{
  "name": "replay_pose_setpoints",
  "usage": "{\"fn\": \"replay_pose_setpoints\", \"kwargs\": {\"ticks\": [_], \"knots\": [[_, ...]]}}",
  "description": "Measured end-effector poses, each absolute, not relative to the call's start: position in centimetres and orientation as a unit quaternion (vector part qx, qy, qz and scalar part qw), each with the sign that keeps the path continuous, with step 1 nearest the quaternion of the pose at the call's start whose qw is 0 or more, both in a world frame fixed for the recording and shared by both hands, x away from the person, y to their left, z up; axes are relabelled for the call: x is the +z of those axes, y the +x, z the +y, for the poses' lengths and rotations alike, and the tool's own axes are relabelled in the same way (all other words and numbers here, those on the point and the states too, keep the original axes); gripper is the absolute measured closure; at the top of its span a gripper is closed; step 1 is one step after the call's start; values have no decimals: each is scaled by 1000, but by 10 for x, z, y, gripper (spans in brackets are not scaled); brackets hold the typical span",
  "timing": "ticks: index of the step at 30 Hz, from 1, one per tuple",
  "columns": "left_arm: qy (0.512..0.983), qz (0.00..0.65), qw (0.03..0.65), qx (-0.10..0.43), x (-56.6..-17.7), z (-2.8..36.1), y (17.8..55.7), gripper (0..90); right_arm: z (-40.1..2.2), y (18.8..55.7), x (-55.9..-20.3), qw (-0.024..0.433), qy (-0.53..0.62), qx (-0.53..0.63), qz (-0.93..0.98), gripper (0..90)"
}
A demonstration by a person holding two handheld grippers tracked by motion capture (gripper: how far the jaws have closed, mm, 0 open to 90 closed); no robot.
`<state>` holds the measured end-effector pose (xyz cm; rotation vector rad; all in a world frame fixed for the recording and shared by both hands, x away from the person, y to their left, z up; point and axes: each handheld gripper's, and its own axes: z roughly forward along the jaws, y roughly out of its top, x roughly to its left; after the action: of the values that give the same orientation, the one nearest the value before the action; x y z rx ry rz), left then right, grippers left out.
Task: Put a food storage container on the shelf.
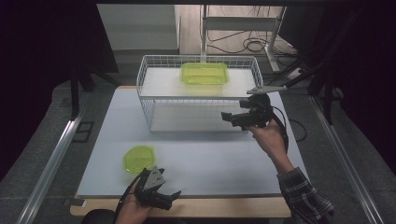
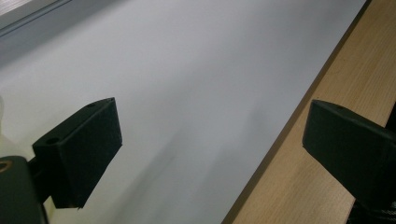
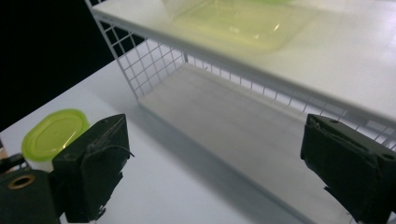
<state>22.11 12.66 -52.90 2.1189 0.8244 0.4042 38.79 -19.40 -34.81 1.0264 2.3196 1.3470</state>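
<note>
Notably, the right gripper [image 1: 233,116], spread and empty, hung beside the wire rack [image 1: 144,100], whose upper shelf bore the green container [image 1: 204,73].

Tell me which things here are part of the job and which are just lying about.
In the job: green rectangular container on the wire shelf rack; round green-lidded container; right gripper, open; left gripper, open.
Lying about: cables on the floor; metal stand behind the table.
</note>
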Motion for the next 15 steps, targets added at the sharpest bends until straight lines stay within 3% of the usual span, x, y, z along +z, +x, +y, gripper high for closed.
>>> {"fn": "replay_pose_setpoints", "kwargs": {"ticks": [15], "knots": [[840,329,401,157,-530,125,221,41,-214,347,-397,121,345,455,812,46]]}}
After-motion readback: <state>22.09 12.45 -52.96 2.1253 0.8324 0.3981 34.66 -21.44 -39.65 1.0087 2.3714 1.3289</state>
